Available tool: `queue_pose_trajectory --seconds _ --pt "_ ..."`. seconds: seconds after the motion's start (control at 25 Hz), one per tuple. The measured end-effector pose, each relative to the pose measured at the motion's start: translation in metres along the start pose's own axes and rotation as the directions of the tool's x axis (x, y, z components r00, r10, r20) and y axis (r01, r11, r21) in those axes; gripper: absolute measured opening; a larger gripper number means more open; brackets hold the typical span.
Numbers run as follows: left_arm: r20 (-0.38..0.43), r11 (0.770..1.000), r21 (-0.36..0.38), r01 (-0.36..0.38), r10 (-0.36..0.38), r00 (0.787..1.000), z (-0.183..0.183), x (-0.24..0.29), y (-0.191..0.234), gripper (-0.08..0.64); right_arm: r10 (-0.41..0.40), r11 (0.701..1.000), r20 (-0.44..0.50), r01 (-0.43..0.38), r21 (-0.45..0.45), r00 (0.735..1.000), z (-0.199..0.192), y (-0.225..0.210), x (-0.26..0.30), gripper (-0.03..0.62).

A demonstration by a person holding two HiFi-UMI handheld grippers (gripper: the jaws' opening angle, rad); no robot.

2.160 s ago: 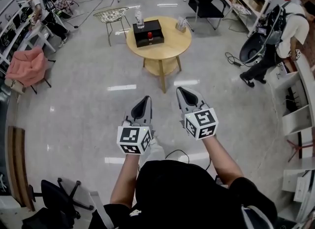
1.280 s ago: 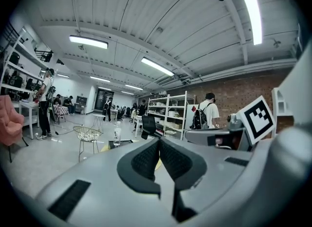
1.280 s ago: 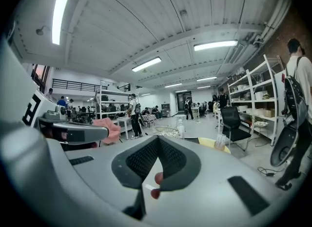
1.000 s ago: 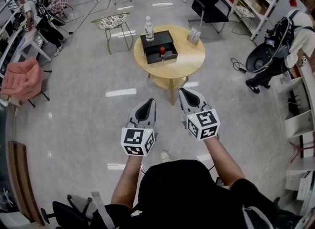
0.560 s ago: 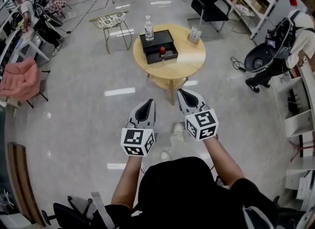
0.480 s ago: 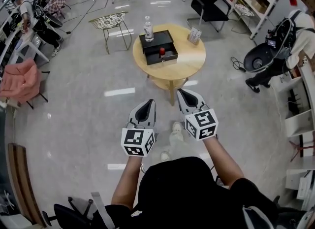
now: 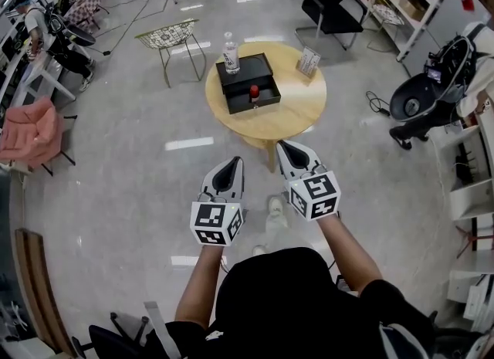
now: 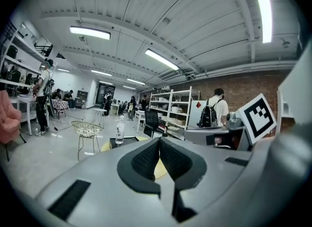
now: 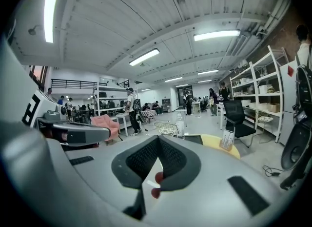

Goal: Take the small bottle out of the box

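Head view: the person stands on the floor, well apart from the round worktop (image 7: pixel 297 110). The left claw (image 7: pixel 229 161) and the right claw (image 7: pixel 283 145) are held out side by side, both pointing toward the worktop. A black box (image 7: pixel 245 68) lies open on the worktop. The small bottle (image 7: pixel 254 92), with a red cap, stands upright inside the box. A taller water bottle (image 7: pixel 230 54) stands just beside the box on its far side.

Left claw view: the jaws of the left claw (image 8: pixel 159 141) are closed tip to tip, with nothing between them. The water bottle (image 8: pixel 120 132) shows well beyond the tips.

Right claw view: the tips of the right claw (image 9: pixel 158 140) meet, and it holds nothing. A red spot below the tips is probably the bottle's cap, seen far off through the gap.

Step in hand, as a judgement: the approach; no grasp is begun. The next move calls for closing the distance to the worktop, opening one claw, then lowering it over the small bottle without striking the box wall.
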State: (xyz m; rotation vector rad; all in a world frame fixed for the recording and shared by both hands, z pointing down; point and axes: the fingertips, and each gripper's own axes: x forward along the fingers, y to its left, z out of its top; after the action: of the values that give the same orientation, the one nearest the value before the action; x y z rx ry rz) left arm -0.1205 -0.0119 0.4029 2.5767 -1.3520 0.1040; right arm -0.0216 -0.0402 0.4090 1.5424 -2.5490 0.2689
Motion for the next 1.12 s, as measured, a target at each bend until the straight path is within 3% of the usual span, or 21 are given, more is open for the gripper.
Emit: queue_pose_trajectory --seconds 0.48,1.12 --pt "-0.035 1.000 -0.018 -0.023 0.023 0.999 0.013 0.104 0.031 0.012 0.028 1.000 -0.045 -0.027 0.016 0.999 0.011 -0.075 0.081 0.002" --pt "-0.105 0.995 -0.060 -0.074 0.068 0.992 0.001 0.213 0.073 0.012 0.074 0.997 -0.137 -0.070 0.040 0.988 -0.005 -0.153 0.170 0.002"
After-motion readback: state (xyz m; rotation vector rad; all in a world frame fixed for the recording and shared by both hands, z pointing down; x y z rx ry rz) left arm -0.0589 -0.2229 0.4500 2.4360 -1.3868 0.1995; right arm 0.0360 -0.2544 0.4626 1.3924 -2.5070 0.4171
